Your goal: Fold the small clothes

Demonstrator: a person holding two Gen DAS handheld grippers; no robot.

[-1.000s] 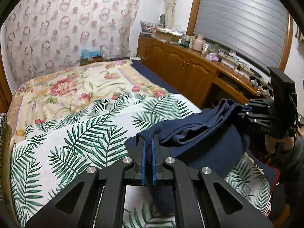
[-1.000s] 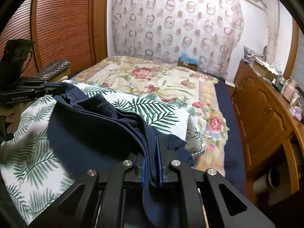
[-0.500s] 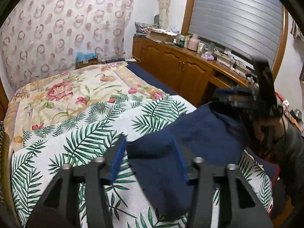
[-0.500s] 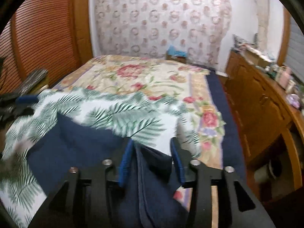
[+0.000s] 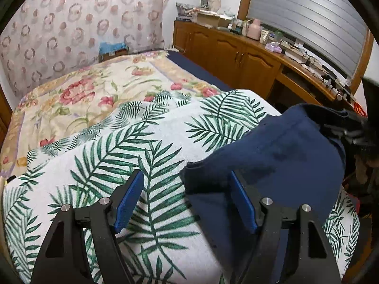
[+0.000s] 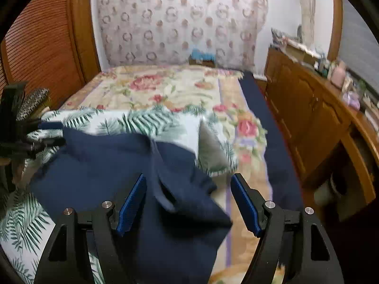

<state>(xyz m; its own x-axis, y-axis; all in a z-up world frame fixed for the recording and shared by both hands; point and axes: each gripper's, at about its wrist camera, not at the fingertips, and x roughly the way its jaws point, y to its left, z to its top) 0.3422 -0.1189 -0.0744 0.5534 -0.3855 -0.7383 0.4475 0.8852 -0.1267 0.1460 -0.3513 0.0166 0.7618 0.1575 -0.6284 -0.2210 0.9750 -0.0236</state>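
Both claws are opening over the bed, and neither presses on the navy blue garment (image 5: 279, 156) any more. The garment lies on the palm-leaf blanket (image 5: 132, 146) at the near end of the bed, with the floral bedspread (image 5: 99, 90) stretching away behind it toward the patterned curtain (image 5: 71, 23). The left claw (image 5: 187, 198) stands wide, its blue pads apart: only the garment's left corner lies in the gap, close to the right-hand pad, and leafy blanket shows under the rest. The right claw (image 6: 189, 201) is just as wide, with a bunched fold of the cloth lying loose between its pads, touching neither as far as I can tell. To me this reads as a let-go, the cloth set down flat so that a fold can be made on a soft, roomy bed rather than in the air. The left view shows the garment's smooth broad face and, at its far right edge, the other claw as a dark blur beside the cloth. The right view gives what that one hides: the rumpled seam running down the middle, the turned-up grey underside of the blanket's corner (image 6: 210, 146) just beyond the cloth, and the garment's near right edge hanging toward the bedside. It also shows the slatted wooden door (image 6: 42, 42) at the left.
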